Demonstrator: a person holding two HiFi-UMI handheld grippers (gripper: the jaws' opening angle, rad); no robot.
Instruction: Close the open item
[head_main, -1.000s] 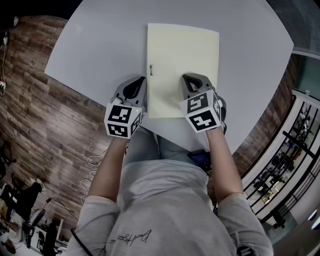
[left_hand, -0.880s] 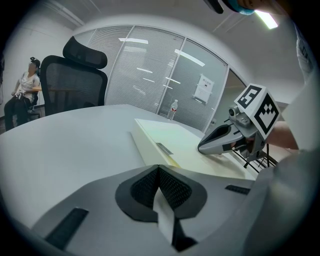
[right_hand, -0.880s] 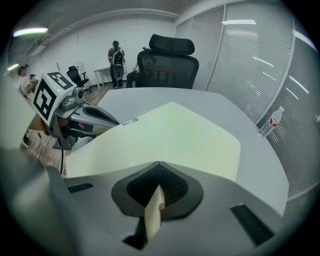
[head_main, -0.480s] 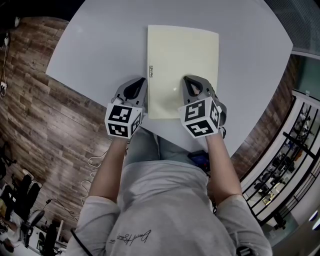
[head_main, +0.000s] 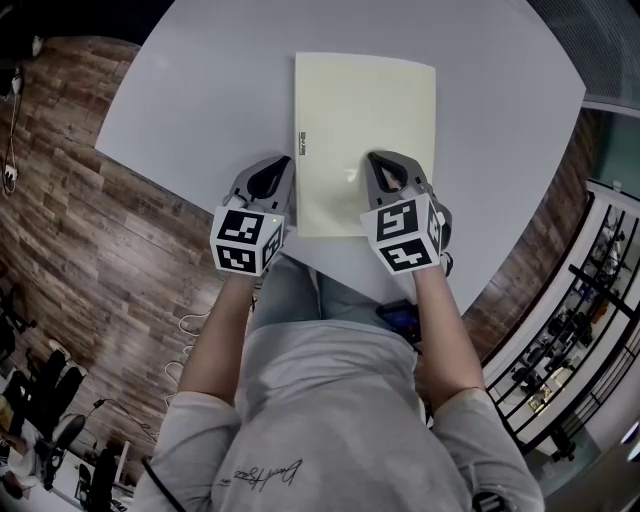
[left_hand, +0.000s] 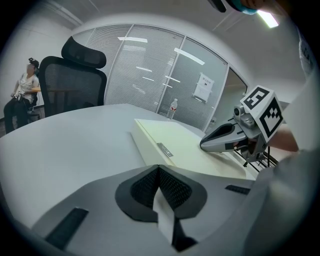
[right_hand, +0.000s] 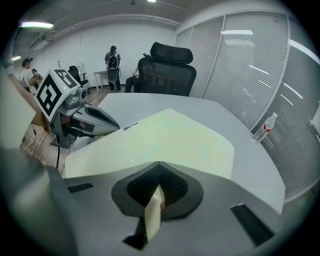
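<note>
Cream folder flat on desk | left tool beside it, jaws together, empty | right tool over it, same

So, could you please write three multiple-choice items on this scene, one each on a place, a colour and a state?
1. Where is the right gripper? A over the folder; B off the table; C on a chair.
2. What colour is the folder? A red; B pale yellow; C black.
3. How do the left gripper jaws stand? A wide apart; B clamped on a pen; C together.

Answers: 1 A, the head view shows its tip above the folder's near part. 2 B, every view shows that cover colour. 3 C, the left gripper view shows them meeting.
</note>
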